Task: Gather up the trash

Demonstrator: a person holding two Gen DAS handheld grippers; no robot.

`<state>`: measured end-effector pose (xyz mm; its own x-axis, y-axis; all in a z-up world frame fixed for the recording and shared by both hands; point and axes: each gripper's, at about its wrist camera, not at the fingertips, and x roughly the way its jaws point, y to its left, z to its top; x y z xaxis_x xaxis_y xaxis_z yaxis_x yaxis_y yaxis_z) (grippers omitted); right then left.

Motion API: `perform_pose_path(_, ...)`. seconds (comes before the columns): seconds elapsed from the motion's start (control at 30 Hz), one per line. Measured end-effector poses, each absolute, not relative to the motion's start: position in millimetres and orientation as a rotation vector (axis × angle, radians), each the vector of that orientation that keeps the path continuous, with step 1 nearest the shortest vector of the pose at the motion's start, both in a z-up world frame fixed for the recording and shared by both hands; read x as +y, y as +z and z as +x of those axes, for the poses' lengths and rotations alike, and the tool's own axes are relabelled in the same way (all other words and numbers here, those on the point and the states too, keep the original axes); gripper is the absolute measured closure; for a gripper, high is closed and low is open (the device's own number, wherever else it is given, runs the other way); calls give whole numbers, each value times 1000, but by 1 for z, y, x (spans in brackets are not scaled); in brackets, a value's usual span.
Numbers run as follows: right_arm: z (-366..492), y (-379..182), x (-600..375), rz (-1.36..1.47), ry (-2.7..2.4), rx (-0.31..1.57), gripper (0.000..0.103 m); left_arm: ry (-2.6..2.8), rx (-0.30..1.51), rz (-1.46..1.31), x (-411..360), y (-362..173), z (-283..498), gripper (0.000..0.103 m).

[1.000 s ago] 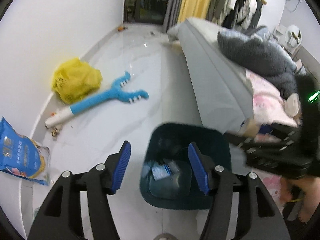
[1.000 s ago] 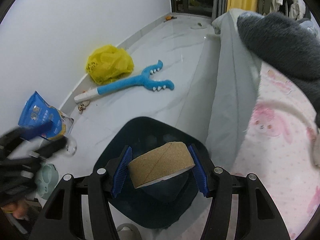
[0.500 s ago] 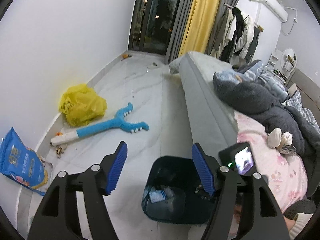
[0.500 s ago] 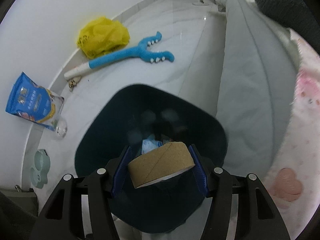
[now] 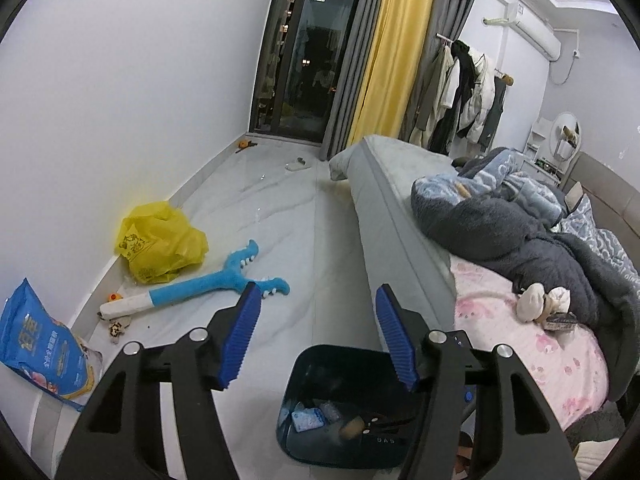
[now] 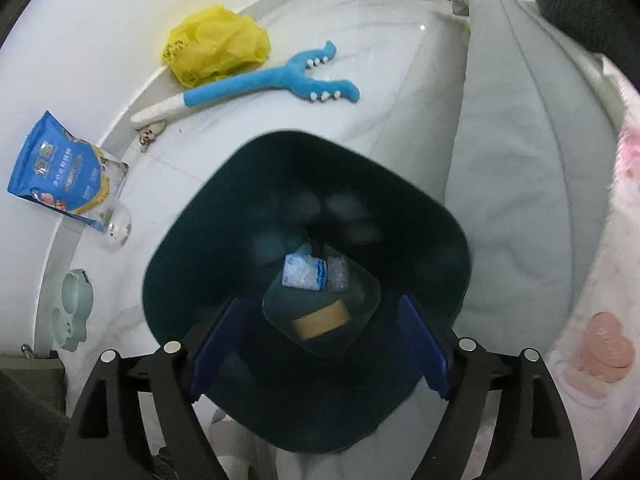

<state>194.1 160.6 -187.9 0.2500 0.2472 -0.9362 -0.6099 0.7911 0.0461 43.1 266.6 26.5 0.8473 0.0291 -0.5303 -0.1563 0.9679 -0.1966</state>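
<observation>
Dim cool indoor light, fisheye edge warp w/ black corners, bin interior (image 6: 320, 216) blurred

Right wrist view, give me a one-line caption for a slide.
Right gripper, jaws opening and empty, above the dark bin where a brown tape roll lies.

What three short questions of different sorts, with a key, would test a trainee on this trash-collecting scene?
1. True or false: the brown tape roll lies inside the dark bin, with no pad of the right gripper touching it.
2. Which thing lies on the floor beside the yellow plastic bag? A) the blue forked plush toy B) a red ball C) a green bottle
3. Fill in: the left gripper holds ____ between its jaws.

Key: 1 true; the right jaws are opening above the bin. 2 A. 3 nothing; the left jaws are closing on air.
</observation>
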Motion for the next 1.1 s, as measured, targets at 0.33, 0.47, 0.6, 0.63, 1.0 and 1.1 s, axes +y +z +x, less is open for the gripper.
perform_pose_path(0.33,182,-134,142,-308,693,1031,19,76,496,-256,247,40,52,41)
perform_pose_path(0.47,178,-114,125,-302,700,969,18,53,492,-262,235,42,60,40)
perform_pose_path(0.6,179,-98,102,-287,689,917,17,27,494,-259,222,43,68,36)
perform_pose_path(0.63,179,-95,97,-281,684,908,17,17,495,-255,215,43,71,36)
perform_pose_path(1.0,195,-58,17,-249,601,799,13,-78,537,-231,161,33,99,32)
perform_pose_path(1.1,197,-52,-2,-257,571,776,13,-108,546,-234,147,30,106,31)
